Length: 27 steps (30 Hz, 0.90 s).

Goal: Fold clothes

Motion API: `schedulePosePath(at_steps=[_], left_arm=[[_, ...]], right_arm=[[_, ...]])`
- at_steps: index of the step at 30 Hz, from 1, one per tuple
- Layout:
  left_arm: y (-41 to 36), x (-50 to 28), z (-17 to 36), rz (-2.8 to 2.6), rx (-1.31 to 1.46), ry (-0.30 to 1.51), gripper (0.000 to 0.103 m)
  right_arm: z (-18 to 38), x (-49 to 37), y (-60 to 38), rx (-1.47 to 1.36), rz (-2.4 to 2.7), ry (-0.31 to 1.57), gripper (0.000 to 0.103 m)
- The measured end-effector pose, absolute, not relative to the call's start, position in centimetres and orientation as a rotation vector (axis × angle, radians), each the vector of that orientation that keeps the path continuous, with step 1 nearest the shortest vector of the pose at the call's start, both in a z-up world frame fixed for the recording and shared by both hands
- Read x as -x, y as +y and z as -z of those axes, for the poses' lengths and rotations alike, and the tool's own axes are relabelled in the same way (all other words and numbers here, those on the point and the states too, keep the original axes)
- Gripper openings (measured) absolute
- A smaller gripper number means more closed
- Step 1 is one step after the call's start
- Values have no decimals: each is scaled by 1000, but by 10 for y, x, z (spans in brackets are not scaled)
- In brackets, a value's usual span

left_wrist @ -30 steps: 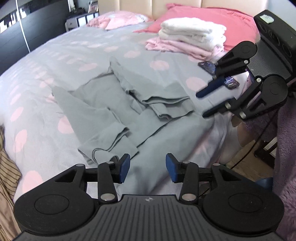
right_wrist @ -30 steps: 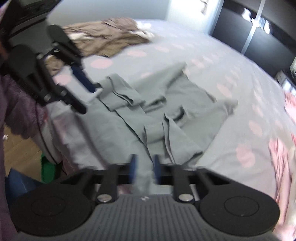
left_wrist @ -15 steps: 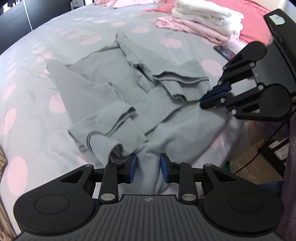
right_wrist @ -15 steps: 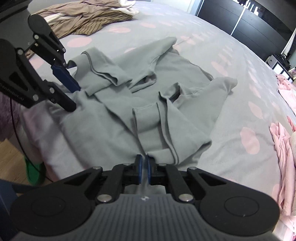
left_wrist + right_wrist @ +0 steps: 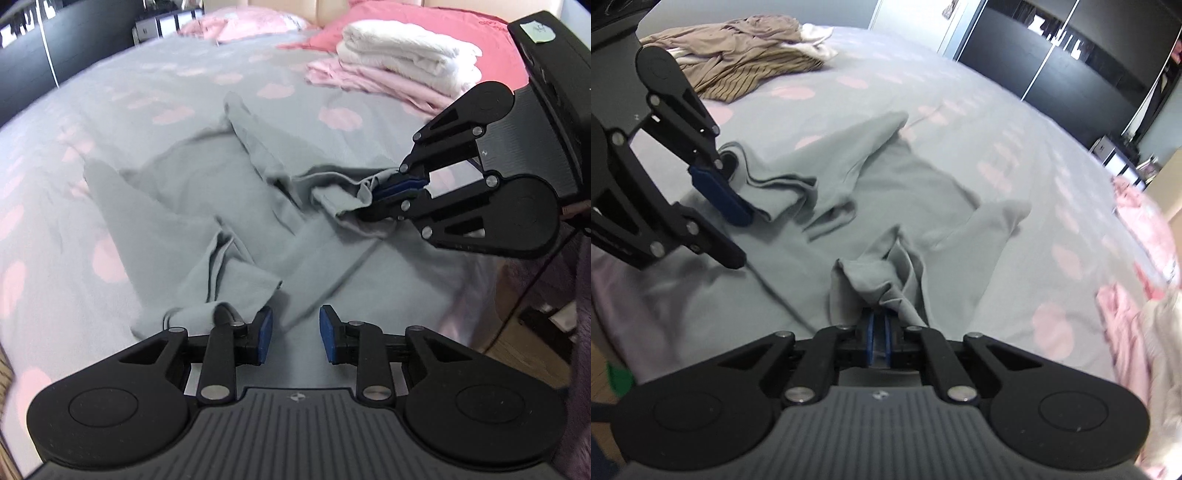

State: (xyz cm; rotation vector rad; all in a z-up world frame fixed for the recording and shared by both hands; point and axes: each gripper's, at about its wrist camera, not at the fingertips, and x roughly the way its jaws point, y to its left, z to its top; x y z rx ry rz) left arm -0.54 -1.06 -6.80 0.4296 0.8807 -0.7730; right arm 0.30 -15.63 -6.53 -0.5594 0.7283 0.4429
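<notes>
spotted bed [image 5: 155,81], blurred edges; right gripper [image 5: 878,341] jaws pinching grey garment [image 5: 886,192], left gripper [image 5: 295,334] jaws parted, empty

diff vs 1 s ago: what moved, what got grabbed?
Right gripper came down and clamped a bunched edge of the grey garment. Left gripper dropped to the cloth, its jaws narrowing but gripping nothing yet. Folded pile unmoved.

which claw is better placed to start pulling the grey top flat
Right. The right claw is shut on a bunched fold of the grey top. The left claw is open, nothing pinched between its pads, so it must grip first.
</notes>
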Motion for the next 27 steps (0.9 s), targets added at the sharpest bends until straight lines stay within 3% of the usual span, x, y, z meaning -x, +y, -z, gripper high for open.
schedulePosePath(at_steps=[10, 14, 16, 27], left_arm=[[-14, -22, 43, 615, -399, 719, 28], [-11, -25, 28, 590, -354, 654, 36], [-11, -24, 23, 613, -338, 642, 37], [-12, 7, 33, 746, -383, 737, 36]], right_arm=[[42, -24, -155, 519, -349, 632, 11], [32, -23, -154, 512, -350, 589, 19], [29, -19, -153, 509, -375, 568, 32], [39, 15, -144, 536, -520, 645, 29]])
